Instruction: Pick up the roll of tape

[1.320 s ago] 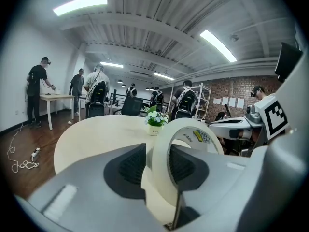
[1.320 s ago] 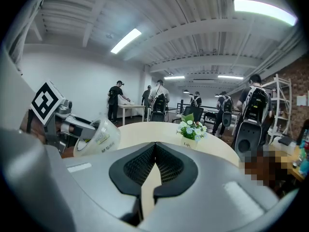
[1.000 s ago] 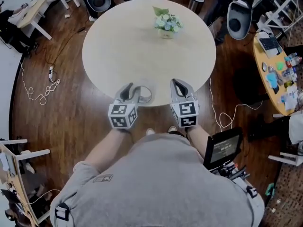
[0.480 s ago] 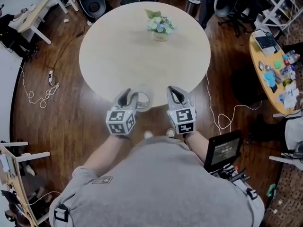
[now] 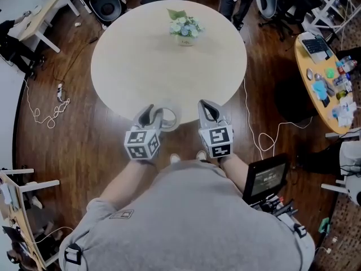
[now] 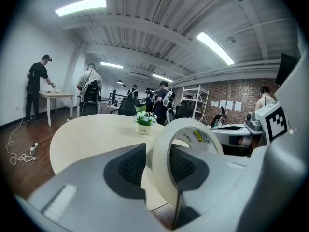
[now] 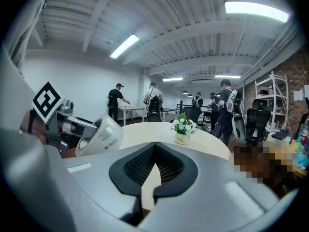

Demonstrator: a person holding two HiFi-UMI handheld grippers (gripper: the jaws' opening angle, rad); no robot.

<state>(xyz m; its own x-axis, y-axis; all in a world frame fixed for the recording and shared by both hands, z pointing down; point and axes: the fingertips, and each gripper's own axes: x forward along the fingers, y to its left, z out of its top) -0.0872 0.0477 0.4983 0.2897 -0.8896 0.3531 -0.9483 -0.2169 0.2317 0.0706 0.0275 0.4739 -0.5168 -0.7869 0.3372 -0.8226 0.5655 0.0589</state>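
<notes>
The roll of tape [image 5: 167, 117], a pale ring with a printed inner core, is clamped edge-on in my left gripper [image 5: 153, 111], one pad inside the ring and one outside. In the left gripper view the roll [image 6: 162, 154] stands upright between the dark pads. It hangs over the near edge of the round beige table [image 5: 146, 66]. My right gripper [image 5: 207, 107] hovers beside it at the same edge, shut with nothing in it; in the right gripper view its pads [image 7: 143, 164] meet, and the roll [image 7: 99, 135] shows at the left.
A small pot of flowers [image 5: 184, 27] stands at the table's far side. Office chairs and people ring the far edge. A second table with bottles and small items [image 5: 326, 78] is at the right. Cables [image 5: 48, 109] lie on the wooden floor at the left.
Both grippers have drawn back a little toward the table's near edge, the left one keeping the roll in its hold. The flower pot now sits farther from them.
</notes>
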